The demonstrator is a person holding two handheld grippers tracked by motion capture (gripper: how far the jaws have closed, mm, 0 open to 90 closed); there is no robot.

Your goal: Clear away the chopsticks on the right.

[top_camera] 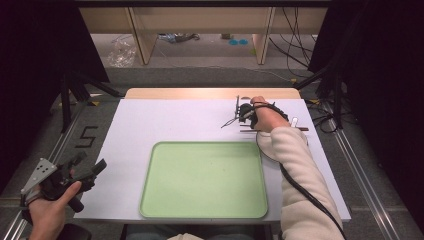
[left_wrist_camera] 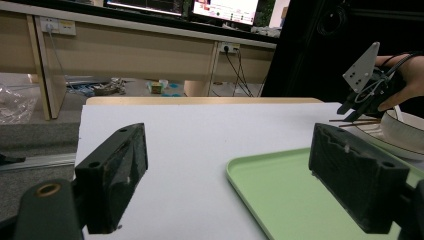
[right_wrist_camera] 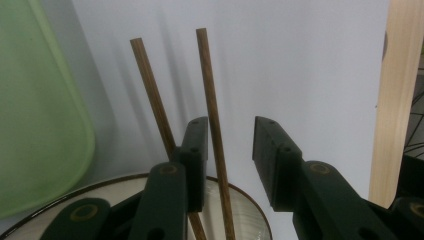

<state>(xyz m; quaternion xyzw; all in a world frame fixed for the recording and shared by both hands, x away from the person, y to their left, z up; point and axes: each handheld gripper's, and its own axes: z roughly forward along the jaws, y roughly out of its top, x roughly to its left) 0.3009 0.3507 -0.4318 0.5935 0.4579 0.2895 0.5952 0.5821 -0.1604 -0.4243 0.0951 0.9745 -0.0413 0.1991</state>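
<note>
The right hand-held gripper (right_wrist_camera: 229,150) hovers at the far right of the bench with its jaws apart, one of two thin brown wooden chopsticks (right_wrist_camera: 212,125) lying between them and the other just outside the left jaw. The pair rests across the rim of a shallow white ceramic plate with a dark edge line (right_wrist_camera: 240,212), tips pointing out over the white bench top (top_camera: 165,120). They look light, stiff and rather smooth, likely to roll or scissor apart; taking both together near mid-length seems safest. A white bowl (left_wrist_camera: 402,131) sits on the plate close by and could be knocked. The empty pale green plastic tray (top_camera: 205,200) lies just beside the plate. The left hand-held gripper (left_wrist_camera: 227,175), jaws wide apart, waits off the near left corner.
</note>
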